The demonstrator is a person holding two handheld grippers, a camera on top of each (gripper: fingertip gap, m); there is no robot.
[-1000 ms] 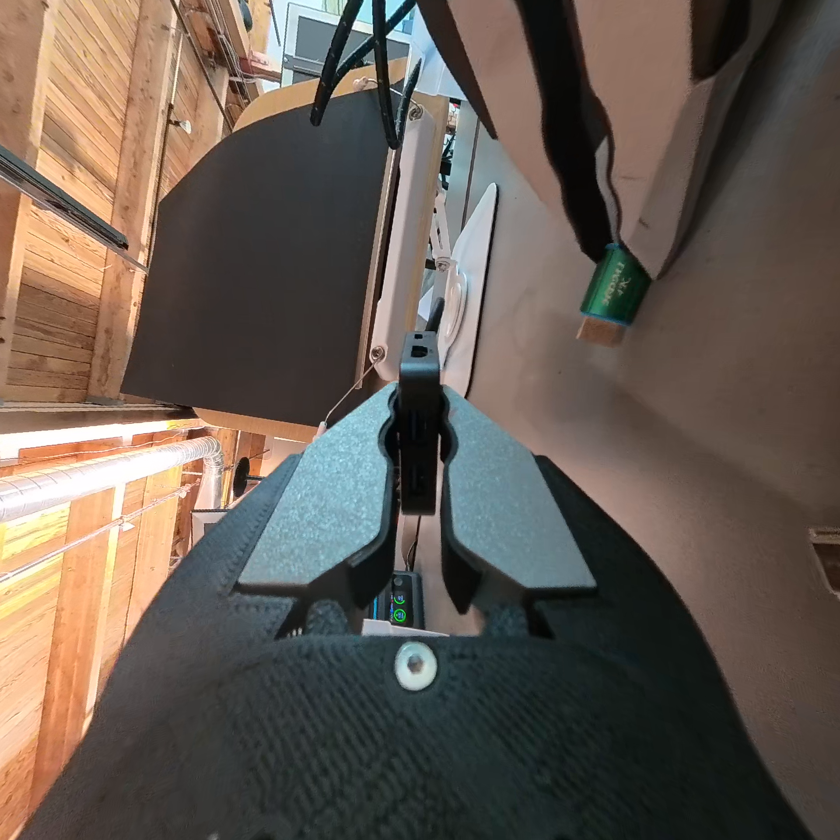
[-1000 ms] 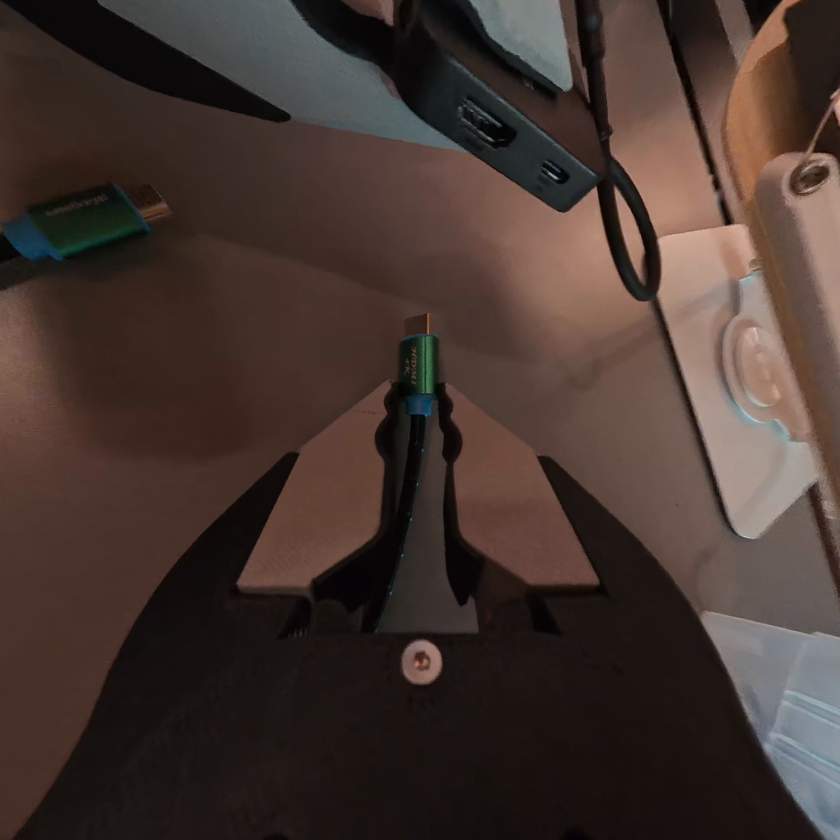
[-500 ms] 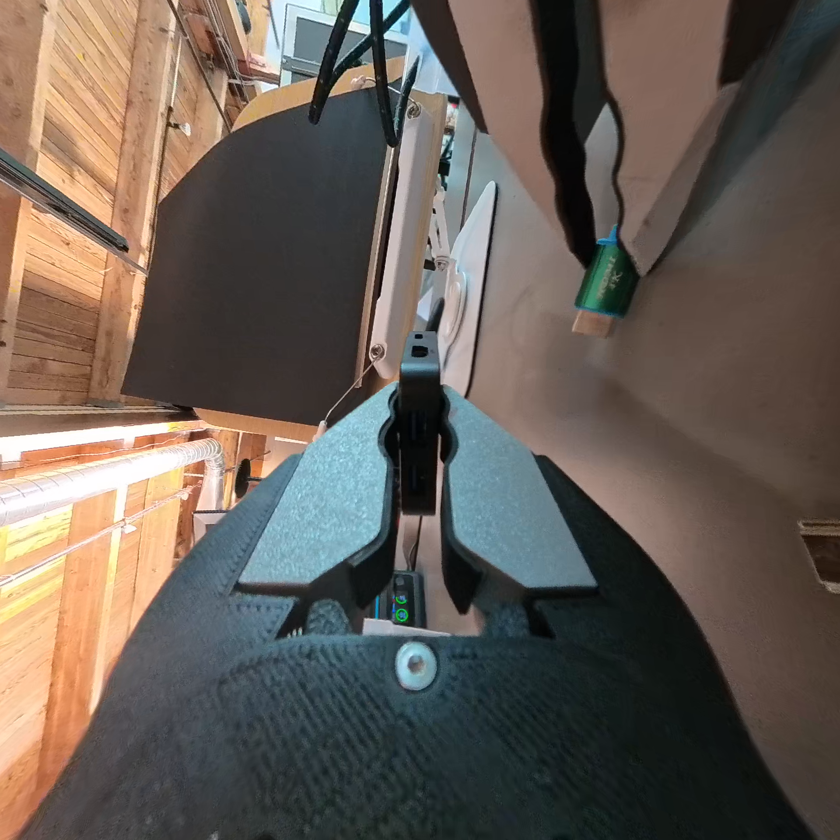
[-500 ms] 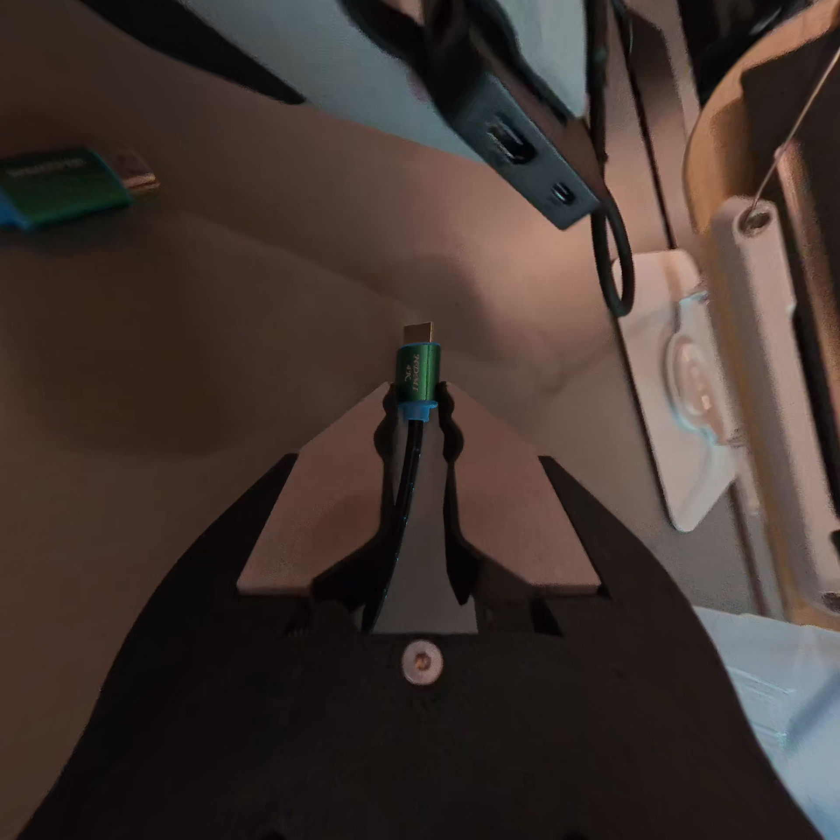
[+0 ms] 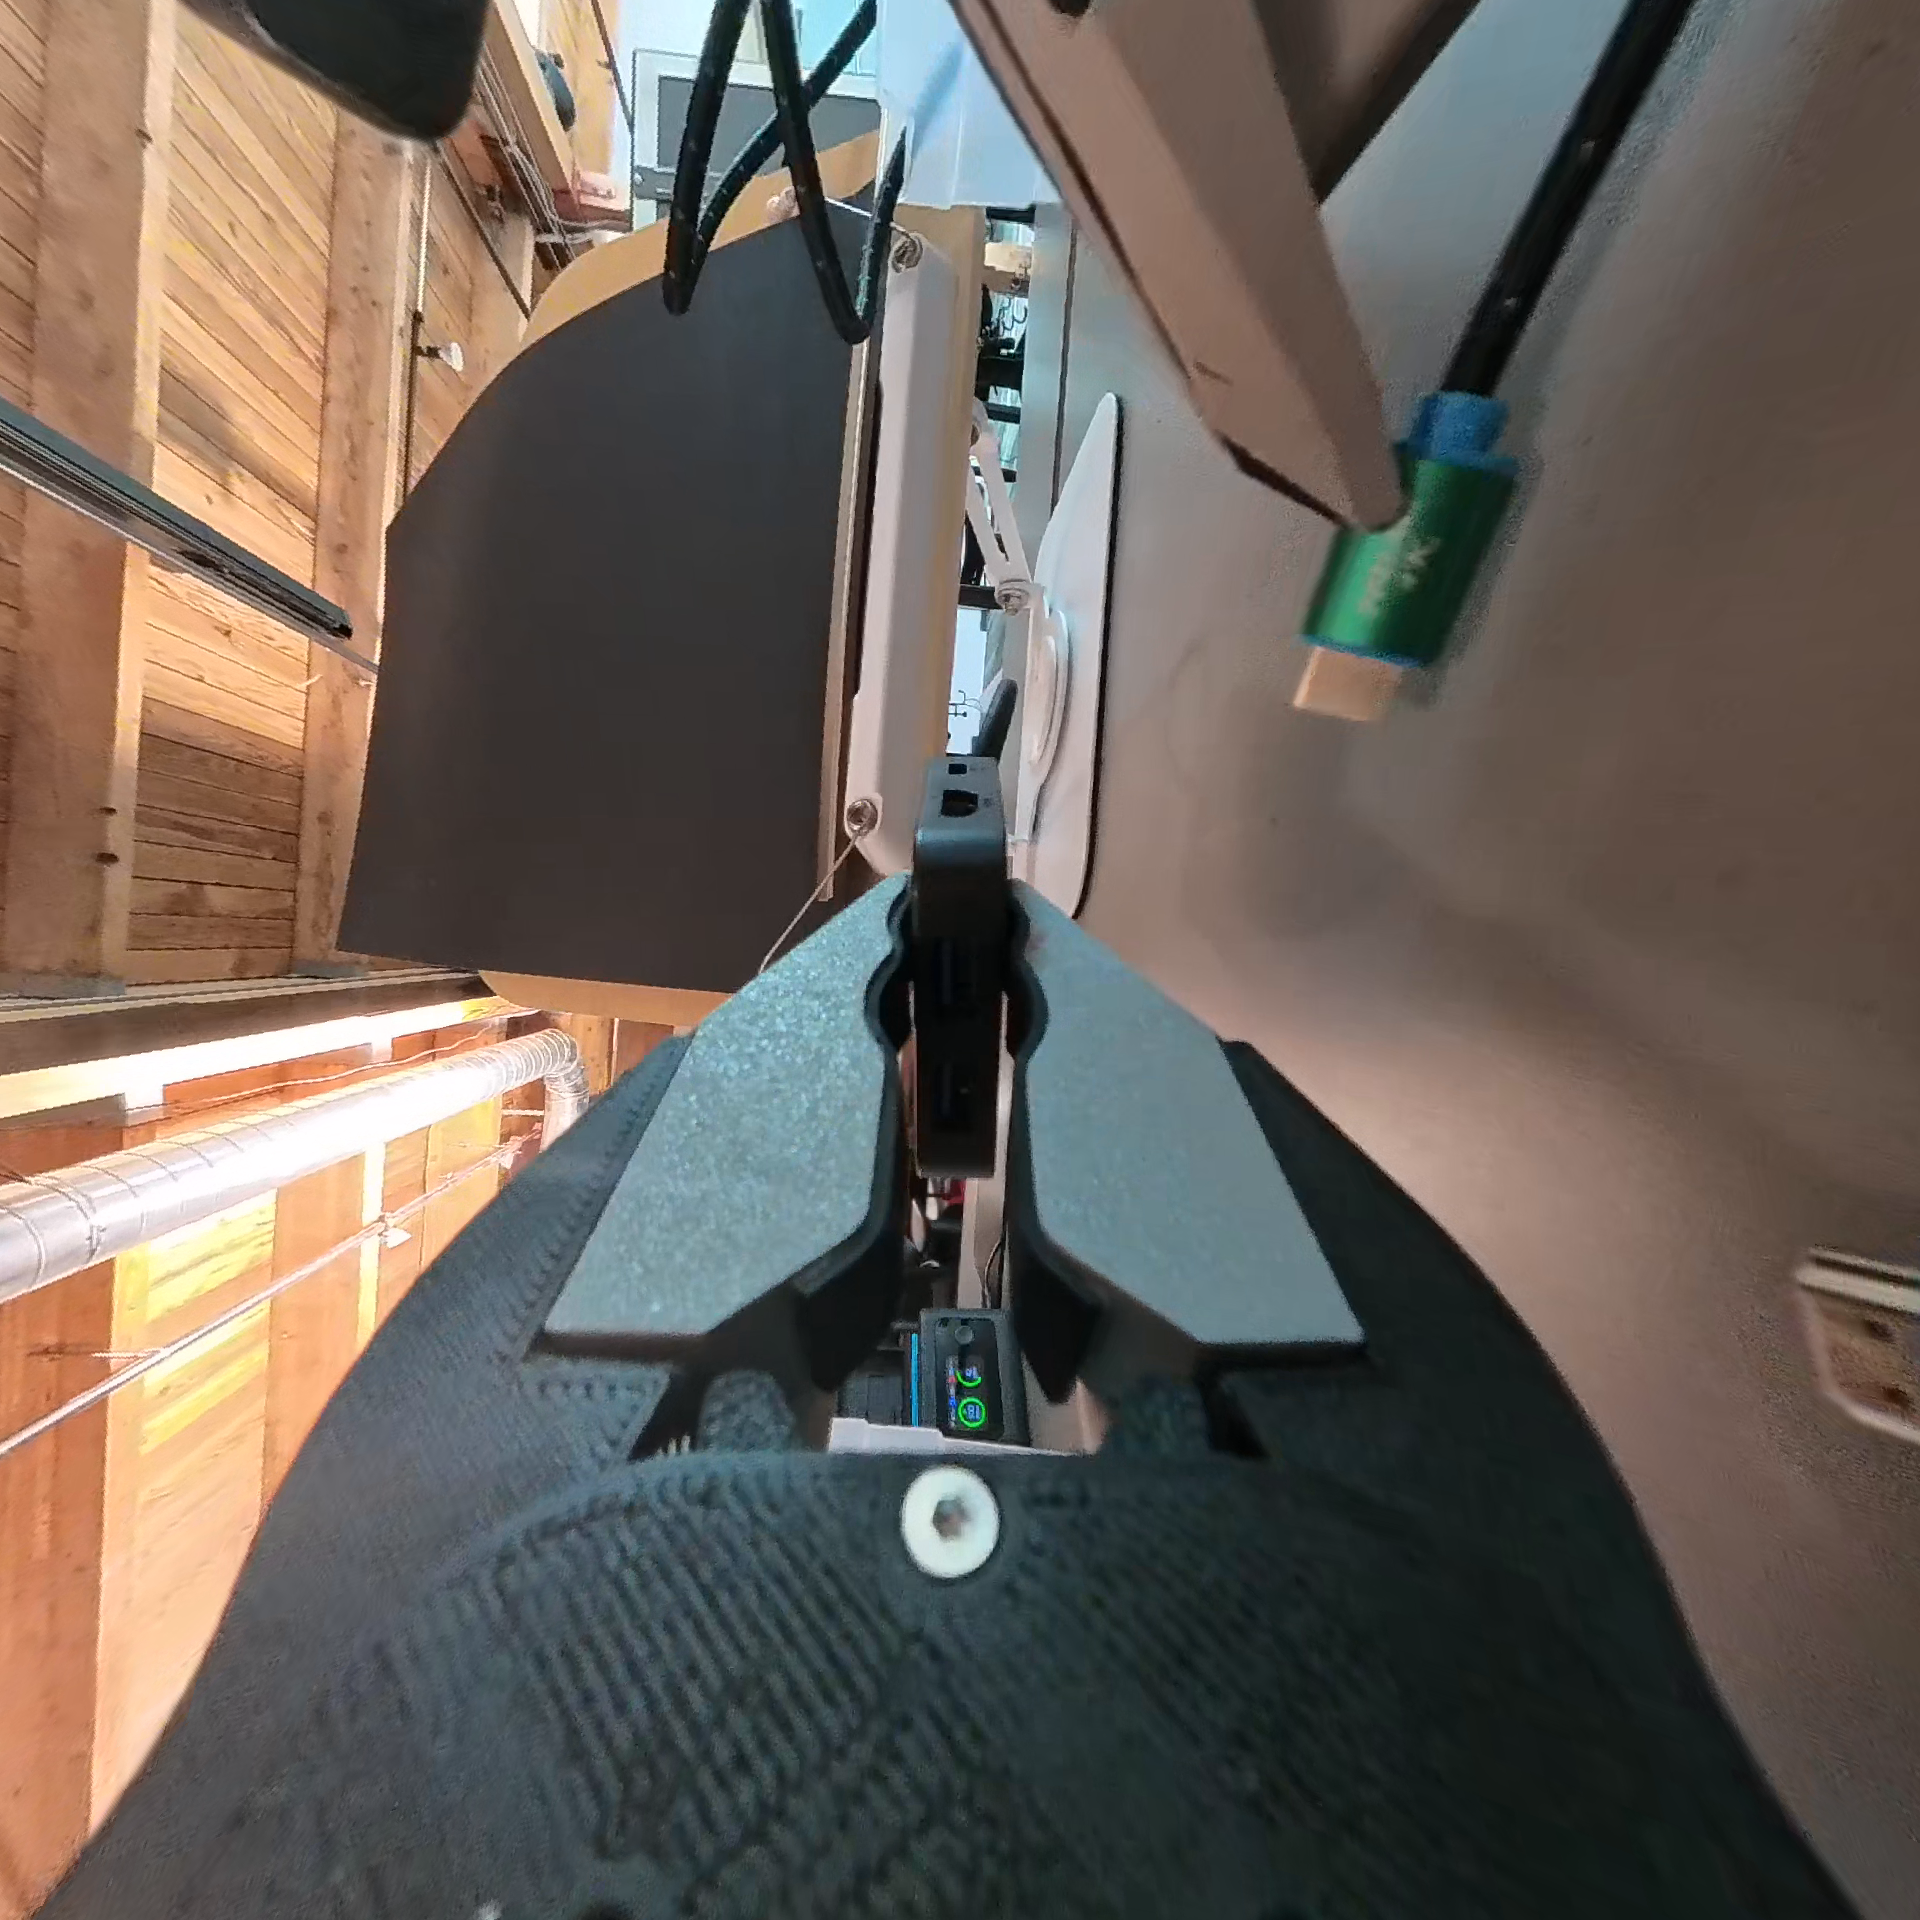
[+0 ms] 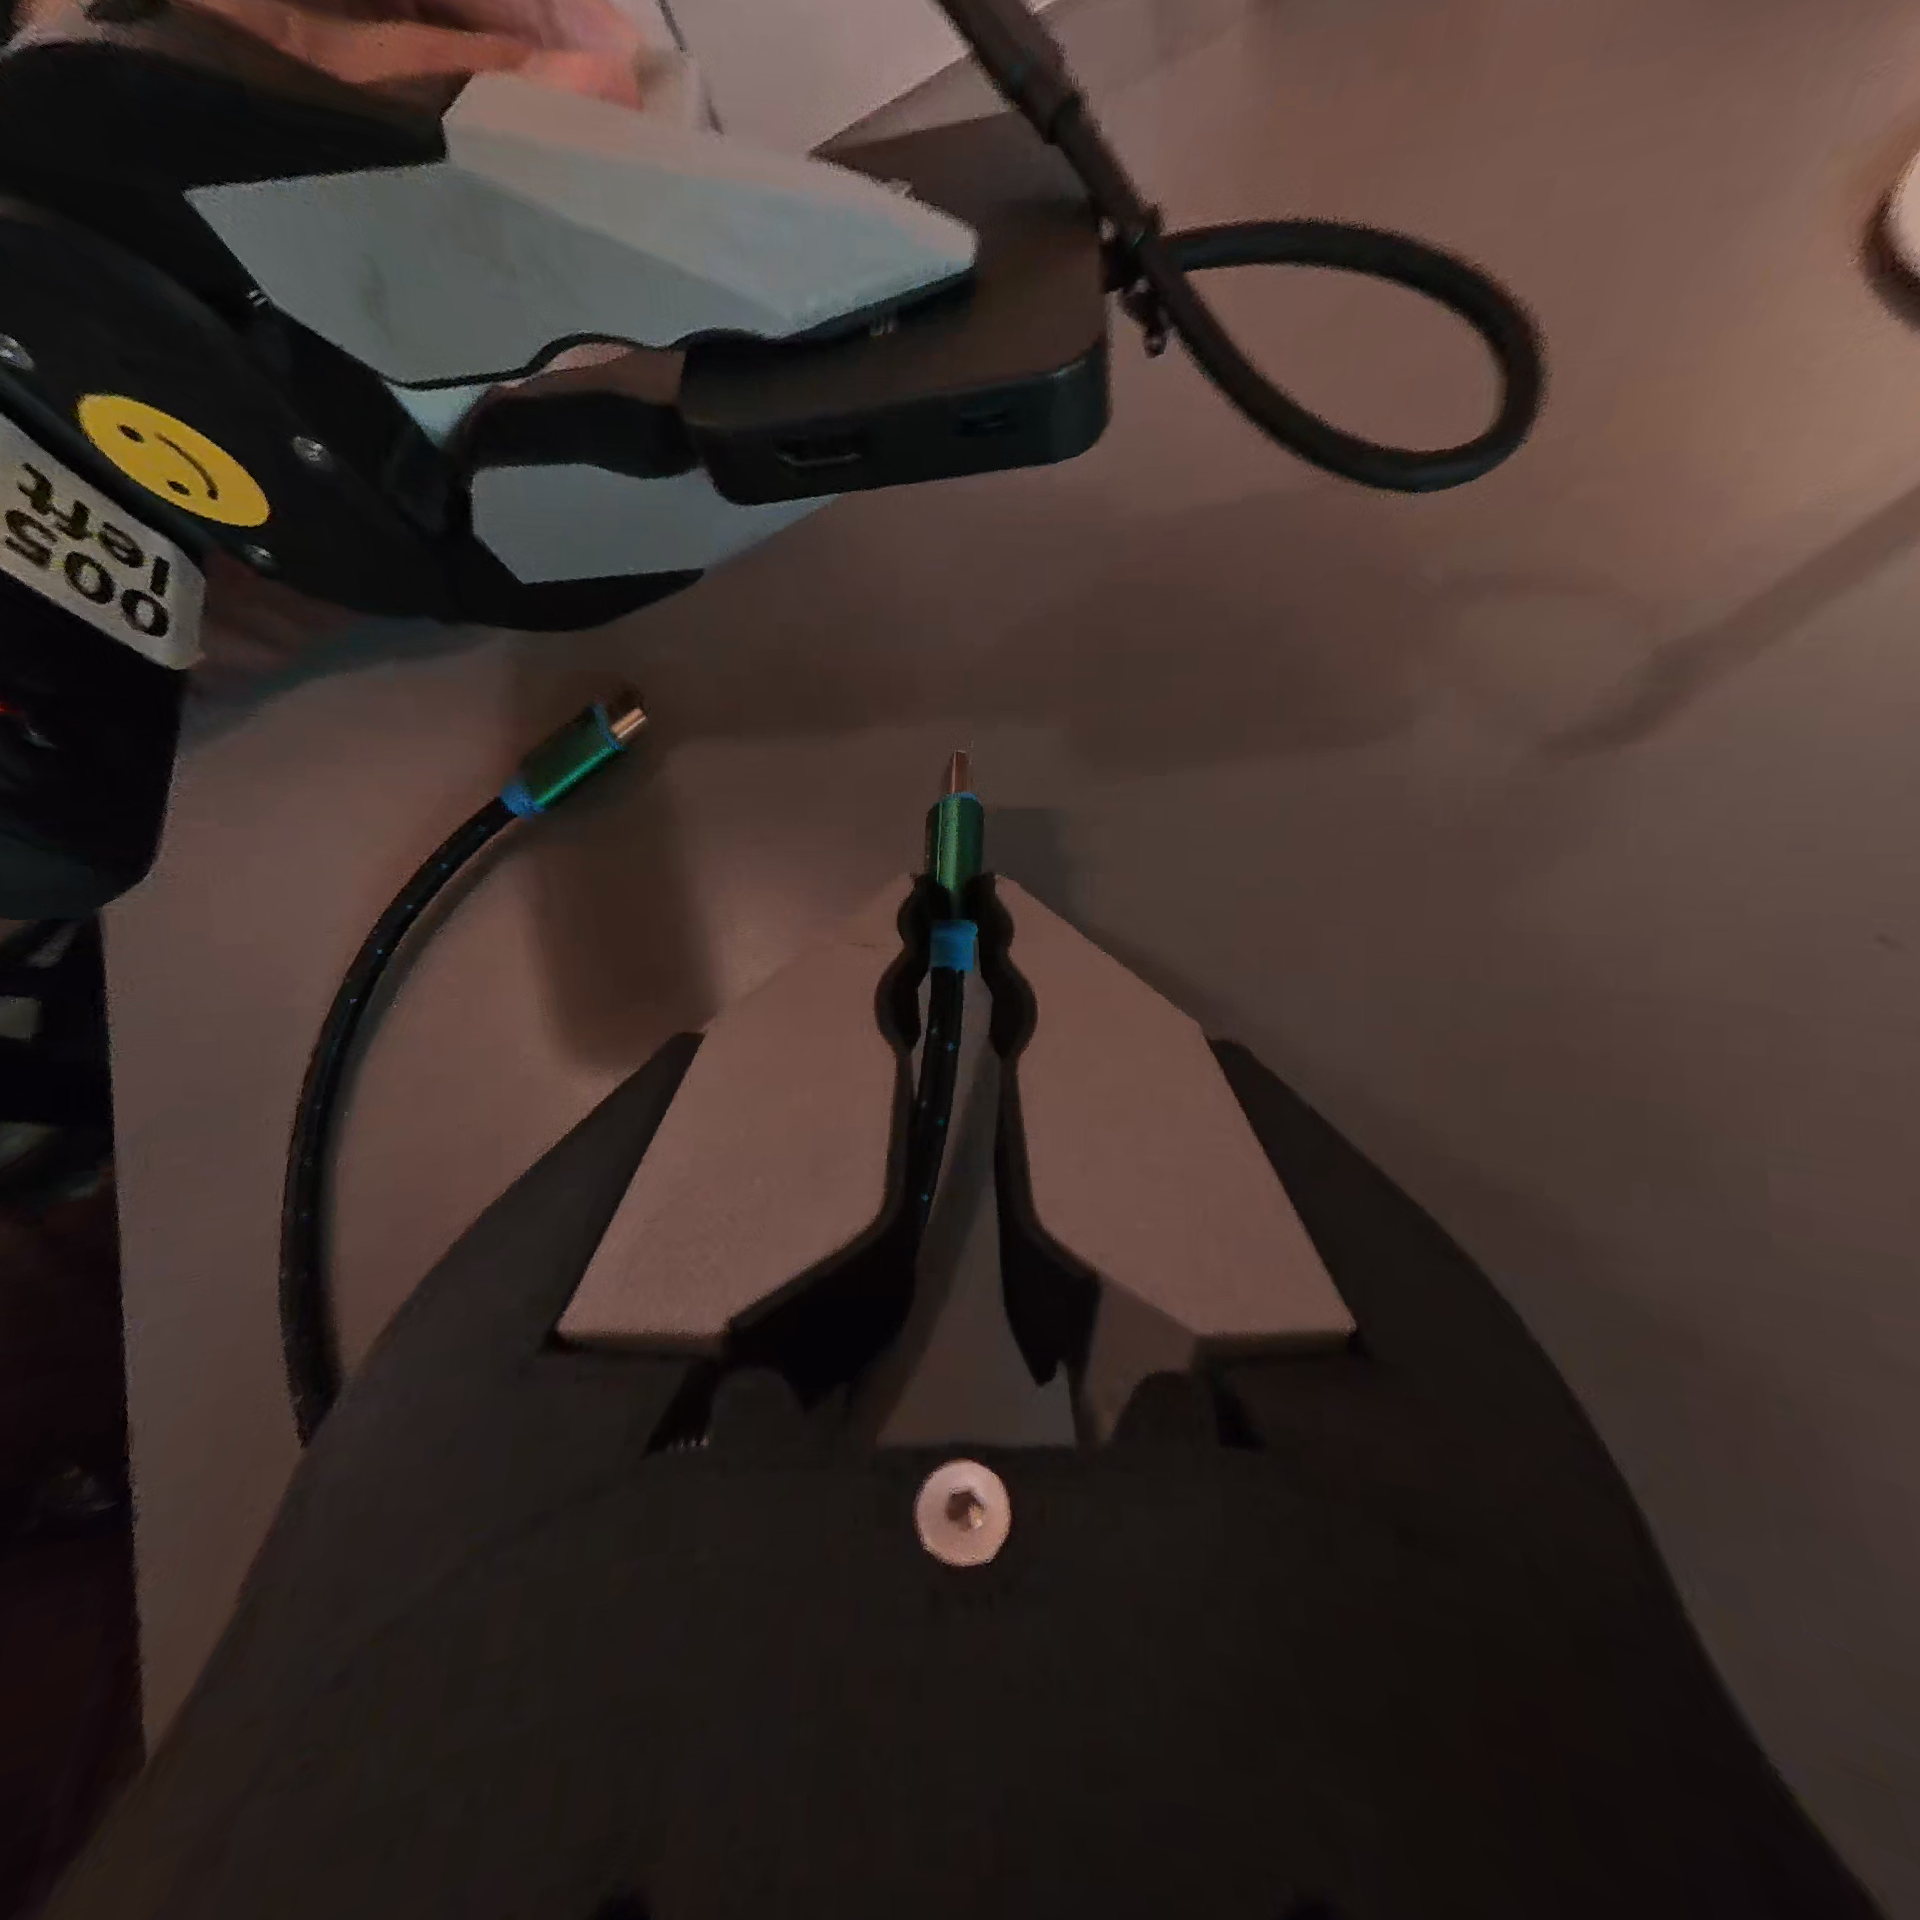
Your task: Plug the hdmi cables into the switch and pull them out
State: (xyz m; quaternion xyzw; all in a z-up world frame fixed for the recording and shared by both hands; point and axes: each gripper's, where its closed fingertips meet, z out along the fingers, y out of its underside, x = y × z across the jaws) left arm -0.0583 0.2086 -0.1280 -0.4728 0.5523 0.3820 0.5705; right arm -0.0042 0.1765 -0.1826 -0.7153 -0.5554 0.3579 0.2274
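the switch (image 5: pixel 958 977) is edge-on in the left wrist view, its middle hidden between the fingers (image 5: pixel 748 1153). in the right wrist view its far end is covered by the left gripper (image 6: pixel 582 436), itself cut off at the left edge. the held cable (image 6: pixel 935 1070) vanishes under the right gripper (image 6: pixel 954 883). the loose cable (image 6: pixel 343 1049) runs under that body too. a hand (image 6: pixel 540 42) at the top edge is blurred.
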